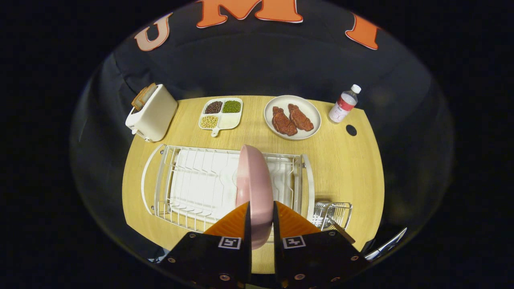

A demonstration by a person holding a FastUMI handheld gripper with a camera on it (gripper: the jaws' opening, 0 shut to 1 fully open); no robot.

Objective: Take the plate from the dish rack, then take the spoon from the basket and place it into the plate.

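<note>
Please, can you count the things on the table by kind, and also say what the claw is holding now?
Plates: 2, a pink plate gripped on edge by the claw over the dish rack, and a white plate with meat
Divided tray: 1
Toaster: 1
Bottle: 1
Dish rack: 1
Basket: 1
Total: 7

Bare table (353, 168) right of the dish rack (192, 180) — basket (335, 212) crowds its near corner.
</note>
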